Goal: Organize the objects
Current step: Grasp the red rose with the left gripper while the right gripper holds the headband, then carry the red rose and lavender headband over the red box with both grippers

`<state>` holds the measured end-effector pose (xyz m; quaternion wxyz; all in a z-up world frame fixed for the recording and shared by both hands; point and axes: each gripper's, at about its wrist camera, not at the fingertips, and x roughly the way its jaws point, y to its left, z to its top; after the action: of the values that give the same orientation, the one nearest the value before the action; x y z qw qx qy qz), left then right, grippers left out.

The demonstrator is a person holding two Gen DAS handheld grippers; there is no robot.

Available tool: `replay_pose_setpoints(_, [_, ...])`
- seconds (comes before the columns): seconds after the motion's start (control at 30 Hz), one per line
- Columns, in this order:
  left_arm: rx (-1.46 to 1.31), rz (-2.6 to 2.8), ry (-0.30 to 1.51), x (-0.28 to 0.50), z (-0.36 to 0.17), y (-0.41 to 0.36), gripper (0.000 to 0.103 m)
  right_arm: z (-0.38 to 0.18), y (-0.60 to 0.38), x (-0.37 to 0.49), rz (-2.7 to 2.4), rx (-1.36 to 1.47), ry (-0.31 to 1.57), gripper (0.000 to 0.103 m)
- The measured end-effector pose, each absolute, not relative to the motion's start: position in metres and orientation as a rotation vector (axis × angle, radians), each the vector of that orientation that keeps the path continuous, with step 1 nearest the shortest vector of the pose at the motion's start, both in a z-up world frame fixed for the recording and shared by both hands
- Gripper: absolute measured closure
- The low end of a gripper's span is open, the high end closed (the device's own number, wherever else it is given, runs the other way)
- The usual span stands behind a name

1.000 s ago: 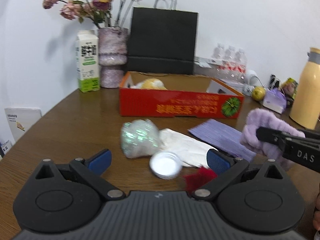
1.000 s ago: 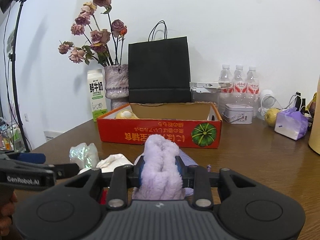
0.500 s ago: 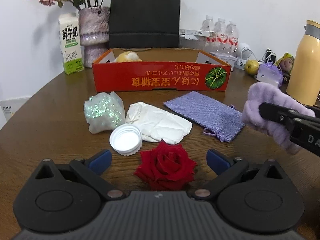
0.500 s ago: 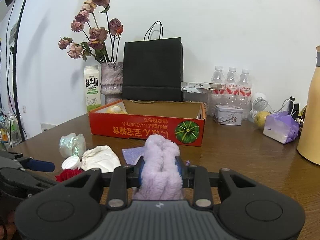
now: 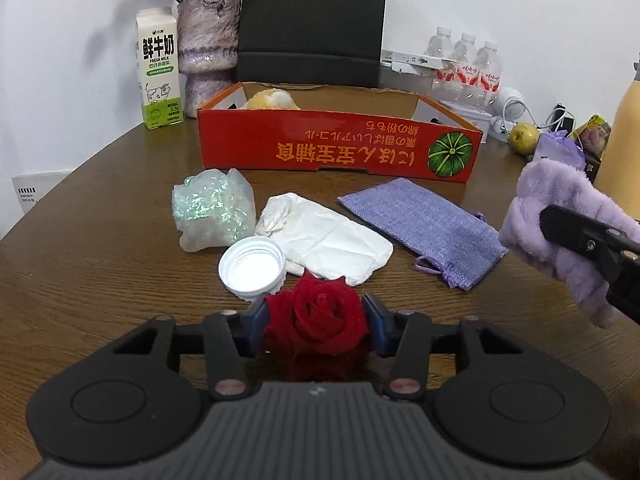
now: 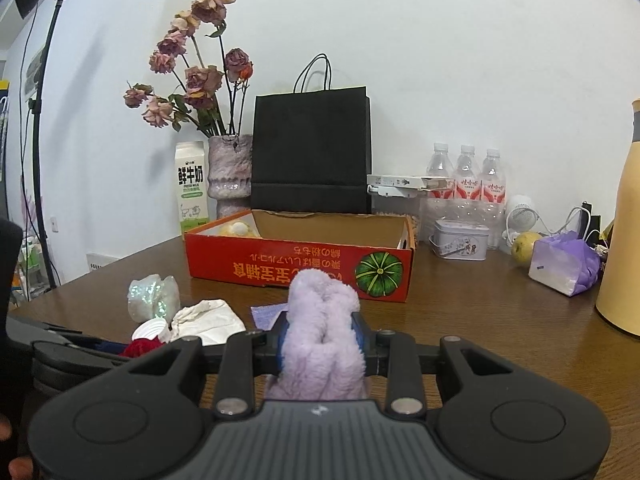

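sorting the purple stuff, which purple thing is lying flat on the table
The woven lavender pouch in front of the red box. The fluffy purple piece is held in the right gripper.

Milk carton [image 5: 157,76] beside vase [image 5: 207,46]; black bag [image 5: 312,20] behind.

The brown table [image 5: 100,272] is carrying a red box [image 5: 336,148], pouch [image 5: 424,220], tissue [image 5: 328,236], cap [image 5: 252,266], glitter bag [image 5: 212,210] and milk carton [image 5: 158,72].
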<state>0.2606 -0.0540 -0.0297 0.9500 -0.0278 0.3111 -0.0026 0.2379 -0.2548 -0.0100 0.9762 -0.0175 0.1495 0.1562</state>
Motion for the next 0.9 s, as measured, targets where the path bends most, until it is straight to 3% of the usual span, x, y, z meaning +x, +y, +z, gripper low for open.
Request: replay_pose_setpoints(0.9, [-0.068,-0.012,0.473,0.229,0.004,-0.041,0.062,0.001,-0.242,0.228,0.277,-0.031,0.272,0.074])
